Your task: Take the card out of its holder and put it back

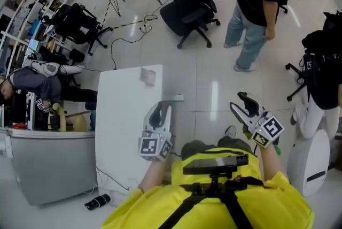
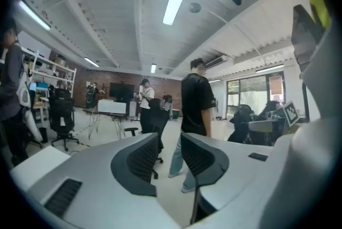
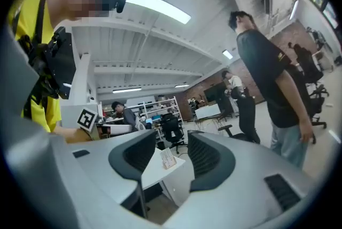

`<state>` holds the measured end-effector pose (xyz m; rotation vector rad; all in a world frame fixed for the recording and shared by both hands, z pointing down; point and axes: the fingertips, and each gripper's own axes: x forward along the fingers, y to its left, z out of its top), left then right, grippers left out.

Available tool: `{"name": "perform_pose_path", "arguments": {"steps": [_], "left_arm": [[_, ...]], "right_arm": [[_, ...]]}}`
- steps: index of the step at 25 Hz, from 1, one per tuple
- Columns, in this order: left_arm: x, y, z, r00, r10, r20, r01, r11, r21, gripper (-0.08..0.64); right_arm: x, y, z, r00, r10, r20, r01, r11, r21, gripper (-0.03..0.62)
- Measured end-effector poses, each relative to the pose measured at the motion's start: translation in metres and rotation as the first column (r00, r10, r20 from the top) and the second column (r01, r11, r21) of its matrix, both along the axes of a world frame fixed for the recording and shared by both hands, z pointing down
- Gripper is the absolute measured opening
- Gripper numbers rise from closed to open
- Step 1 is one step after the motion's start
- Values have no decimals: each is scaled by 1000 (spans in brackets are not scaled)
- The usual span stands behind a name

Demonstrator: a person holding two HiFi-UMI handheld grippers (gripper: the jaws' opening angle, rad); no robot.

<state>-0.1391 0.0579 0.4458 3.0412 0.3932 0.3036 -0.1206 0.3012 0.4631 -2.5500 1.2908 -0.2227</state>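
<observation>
L gripper (image 1: 160,113) & R gripper (image 1: 243,103) both released, empty. Card holder (image 1: 148,76) at 12 o'clock on table (image 1: 123,115); may topple if nudged off-centre.

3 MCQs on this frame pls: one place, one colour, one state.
1. Where on the white table does the card holder stand?
A) near the far end, away from the person holding the grippers
B) at the near edge, against that person's body
C) dead centre

2. What colour is the top of the person holding the grippers?
A) black
B) yellow
C) red

3. What state is the right gripper in?
A) shut on the card
B) shut and empty
C) open, gripping nothing

Answers:
1 A: the head view shows the holder near the table's far corner.
2 B: bright yellow fabric fills the bottom of the head view.
3 C: the right gripper view shows its jaws apart, with only the distant table seen through the gap.
</observation>
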Motion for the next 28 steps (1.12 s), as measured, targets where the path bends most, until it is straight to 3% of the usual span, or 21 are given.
{"name": "perform_pose_path", "arguments": {"steps": [3, 6, 10, 14, 16, 19, 22, 25, 28], "left_arm": [[26, -4, -6, 994, -108, -16, 109, 994, 15, 132], [39, -28, 3, 970, -243, 14, 243, 970, 15, 132], [68, -66, 4, 922, -387, -11, 387, 922, 1, 132], [99, -113, -3, 849, -526, -49, 526, 851, -12, 98], [113, -132, -3, 817, -575, -48, 575, 818, -11, 65], [128, -146, -3, 775, -631, -37, 630, 776, -32, 47], [125, -158, -4, 702, -712, -25, 708, 701, -80, 41], [113, -174, 4, 610, -792, -6, 789, 609, -81, 41], [102, -182, 12, 487, -873, 12, 873, 487, -35, 41]], "right_arm": [[48, -5, 9, 991, -133, 31, 131, 989, 62, 196], [84, -39, 2, 951, -310, 10, 309, 949, 70, 196], [135, -103, 0, 844, -536, -24, 536, 843, 38, 196], [193, -169, -12, 768, -639, -36, 639, 769, 3, 196], [212, -196, -17, 707, -704, -64, 700, 710, -78, 196], [229, -228, -7, 572, -818, -55, 803, 572, -168, 196], [241, -263, 9, 426, -905, -13, 884, 419, -204, 196], [248, -301, 29, 257, -966, 36, 950, 246, -193, 196], [262, -344, 50, 49, -995, 86, 973, 28, -229, 190]]}}
